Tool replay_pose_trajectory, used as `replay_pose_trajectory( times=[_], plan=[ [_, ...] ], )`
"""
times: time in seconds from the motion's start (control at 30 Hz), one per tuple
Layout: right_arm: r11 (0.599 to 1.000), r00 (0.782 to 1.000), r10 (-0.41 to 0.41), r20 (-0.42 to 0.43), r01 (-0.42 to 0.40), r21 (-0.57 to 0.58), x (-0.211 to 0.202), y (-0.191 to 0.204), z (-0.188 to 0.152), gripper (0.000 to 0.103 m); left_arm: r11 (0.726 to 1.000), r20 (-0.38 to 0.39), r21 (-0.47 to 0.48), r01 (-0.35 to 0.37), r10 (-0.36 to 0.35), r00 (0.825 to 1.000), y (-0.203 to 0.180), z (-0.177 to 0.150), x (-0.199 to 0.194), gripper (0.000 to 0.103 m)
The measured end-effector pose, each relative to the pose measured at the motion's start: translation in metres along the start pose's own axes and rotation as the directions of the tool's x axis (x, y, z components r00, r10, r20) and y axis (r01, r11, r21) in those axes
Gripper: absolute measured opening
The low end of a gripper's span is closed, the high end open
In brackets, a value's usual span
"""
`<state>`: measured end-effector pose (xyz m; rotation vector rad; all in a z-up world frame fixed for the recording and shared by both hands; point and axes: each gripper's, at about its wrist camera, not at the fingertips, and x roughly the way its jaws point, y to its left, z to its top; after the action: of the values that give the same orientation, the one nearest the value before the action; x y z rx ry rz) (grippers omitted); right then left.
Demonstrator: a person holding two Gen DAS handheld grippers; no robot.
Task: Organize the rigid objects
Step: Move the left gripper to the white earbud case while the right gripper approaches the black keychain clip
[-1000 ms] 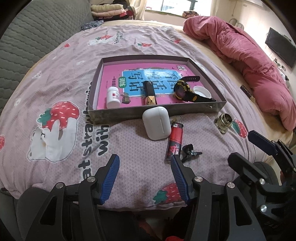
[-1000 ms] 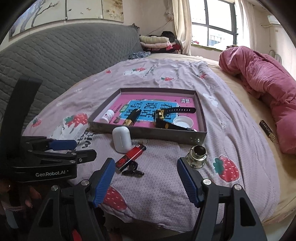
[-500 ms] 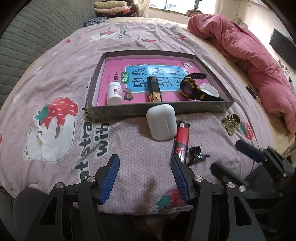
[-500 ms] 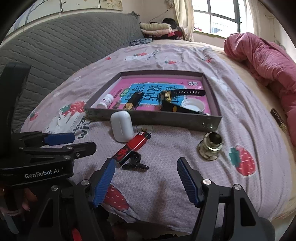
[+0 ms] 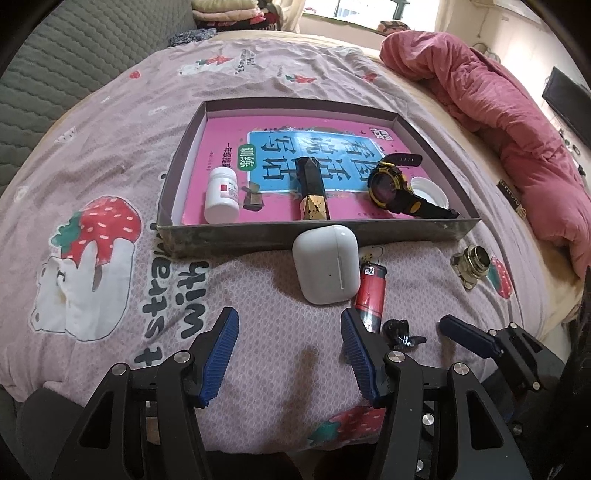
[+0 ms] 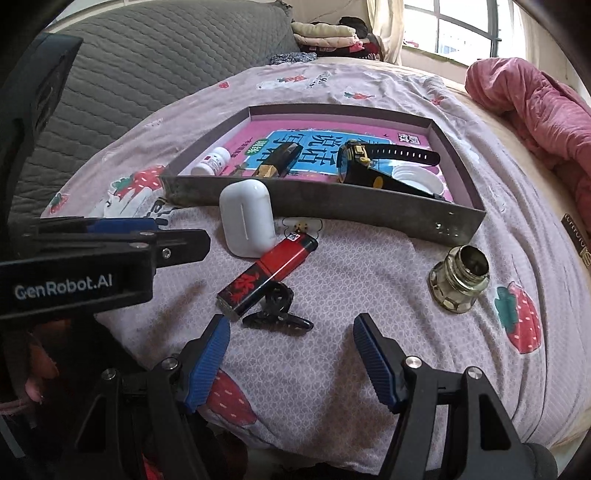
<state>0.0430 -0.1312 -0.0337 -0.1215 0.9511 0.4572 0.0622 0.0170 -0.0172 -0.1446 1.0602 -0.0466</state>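
Observation:
A shallow grey tray (image 5: 314,233) (image 6: 332,201) lies on the bed, holding a white pill bottle (image 5: 221,194), a black-and-gold stick (image 5: 311,188), a black-yellow watch (image 5: 391,184) and a white lid (image 5: 430,190). In front of it lie a white earbud case (image 5: 327,264) (image 6: 246,218), a red lighter (image 5: 370,291) (image 6: 267,269), a black clip (image 5: 400,334) (image 6: 277,312) and a brass fitting (image 5: 471,260) (image 6: 460,278). My left gripper (image 5: 288,325) is open and empty, just short of the case. My right gripper (image 6: 291,328) is open and empty, just short of the clip.
The bed has a pink strawberry-print sheet (image 5: 110,258). A red-pink quilt (image 5: 517,122) is bunched at the right. A grey quilted headboard (image 6: 129,74) stands at the left. Folded clothes (image 5: 229,14) lie far back. A small dark label (image 6: 578,236) lies at the right.
Both grippers have moved forward and lower toward the loose objects in front of the tray. Both stayed open. Nothing on the bed has moved.

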Motion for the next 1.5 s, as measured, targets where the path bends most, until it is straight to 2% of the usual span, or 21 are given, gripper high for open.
replay_pose_trajectory(
  times=[0.43,0.5,0.63,0.7,0.8,0.9,1.13,1.27,1.5],
  plan=[
    [0.999,0.999,-0.034,0.015,0.033,0.028,0.013,-0.013,0.005,0.067,1.0,-0.006,-0.006,0.003,-0.003,1.0,0.001,0.006,0.012,0.059],
    [0.999,0.999,-0.041,0.021,0.04,0.034,0.012,-0.016,0.006,0.057,1.0,-0.004,-0.005,0.008,-0.008,1.0,-0.001,0.007,0.013,0.059],
    [0.997,0.999,-0.022,0.026,0.02,0.068,0.014,-0.026,0.009,0.05,1.0,-0.002,-0.005,0.013,-0.013,1.0,-0.006,0.01,0.017,0.059],
    [0.997,0.999,-0.022,0.032,0.019,0.078,0.014,-0.03,0.01,0.042,1.0,-0.006,-0.009,0.019,-0.019,1.0,-0.008,0.012,0.019,0.059],
    [0.996,0.999,-0.021,0.036,0.018,0.089,0.016,-0.035,0.012,0.04,1.0,-0.004,-0.014,0.027,-0.027,1.0,-0.011,0.016,0.021,0.059],
    [0.995,0.999,-0.017,0.046,0.013,0.098,0.017,-0.039,0.015,0.04,0.999,-0.012,-0.031,0.041,-0.042,0.999,-0.013,0.02,0.026,0.059],
    [0.995,0.998,0.006,0.059,-0.012,0.096,0.021,-0.043,0.02,0.04,0.999,-0.018,-0.048,0.025,-0.025,1.0,-0.013,0.023,0.034,0.059],
    [0.999,0.998,-0.024,0.064,0.021,0.044,0.023,-0.038,0.022,0.04,0.998,-0.023,-0.052,0.027,-0.028,0.999,-0.014,0.024,0.036,0.059],
    [0.998,0.996,-0.022,0.087,0.027,-0.048,0.027,-0.028,0.03,0.04,0.998,-0.027,-0.053,0.029,-0.03,0.999,-0.014,0.025,0.038,0.059]
  ],
)
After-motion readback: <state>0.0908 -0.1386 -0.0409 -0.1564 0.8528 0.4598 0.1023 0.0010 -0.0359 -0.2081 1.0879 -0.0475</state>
